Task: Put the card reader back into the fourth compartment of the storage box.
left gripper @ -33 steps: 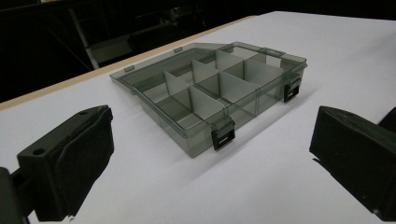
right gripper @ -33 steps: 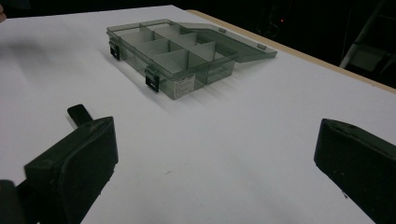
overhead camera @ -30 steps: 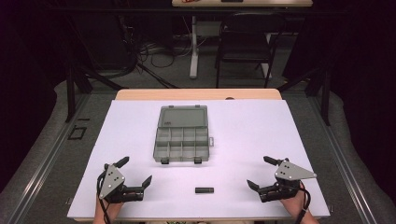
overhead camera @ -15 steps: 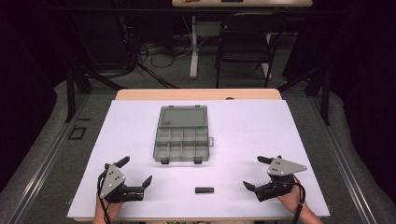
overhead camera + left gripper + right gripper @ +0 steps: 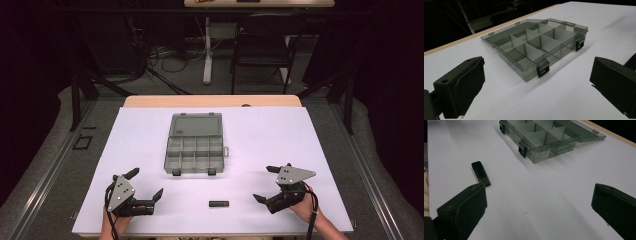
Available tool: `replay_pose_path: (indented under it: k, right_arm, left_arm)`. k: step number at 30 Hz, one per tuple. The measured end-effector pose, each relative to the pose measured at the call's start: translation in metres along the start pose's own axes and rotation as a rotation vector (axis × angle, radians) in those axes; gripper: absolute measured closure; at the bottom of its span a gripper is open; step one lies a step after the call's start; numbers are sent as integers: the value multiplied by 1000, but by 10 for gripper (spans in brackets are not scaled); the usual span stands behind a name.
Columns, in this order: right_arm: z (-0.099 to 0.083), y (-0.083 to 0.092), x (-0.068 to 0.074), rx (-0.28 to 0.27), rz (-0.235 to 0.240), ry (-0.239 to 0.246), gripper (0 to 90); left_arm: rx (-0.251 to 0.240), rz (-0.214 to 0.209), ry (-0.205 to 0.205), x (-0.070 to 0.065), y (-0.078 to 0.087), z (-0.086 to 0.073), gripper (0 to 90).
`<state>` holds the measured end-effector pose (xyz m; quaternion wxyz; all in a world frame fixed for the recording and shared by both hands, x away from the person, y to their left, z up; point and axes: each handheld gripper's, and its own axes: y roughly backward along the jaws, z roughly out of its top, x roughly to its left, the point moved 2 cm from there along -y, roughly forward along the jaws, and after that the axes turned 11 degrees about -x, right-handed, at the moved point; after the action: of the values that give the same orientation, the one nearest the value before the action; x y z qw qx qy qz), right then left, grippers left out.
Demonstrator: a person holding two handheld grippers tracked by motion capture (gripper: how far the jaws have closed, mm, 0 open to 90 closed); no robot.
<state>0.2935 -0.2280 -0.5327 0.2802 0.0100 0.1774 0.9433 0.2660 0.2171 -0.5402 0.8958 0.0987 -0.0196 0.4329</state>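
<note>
Between grippers: black bar [image 5: 218, 204]; beyond it, open organizer box [image 5: 194, 143].

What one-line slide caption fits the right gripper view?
Open right gripper over the white table, a small black bar near its left jaw, open organiser box beyond.

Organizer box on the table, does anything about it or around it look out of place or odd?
Nothing looks damaged or spilled. The organizer box lies open and square on the table, its compartments empty. One small black bar lies loose outside it, between the open left gripper and right gripper.
</note>
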Motion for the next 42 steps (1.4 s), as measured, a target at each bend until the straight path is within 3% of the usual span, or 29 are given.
replay_pose_path:
  k: [21,42]
  right_arm:
    - [12,-25,7,9,77,9,0]
    - [24,-57,21,40,188,40,0]
  left_arm:
    - [17,-18,-3,0,-3,-1,0]
    - [15,-23,-6,0,-4,0,1]
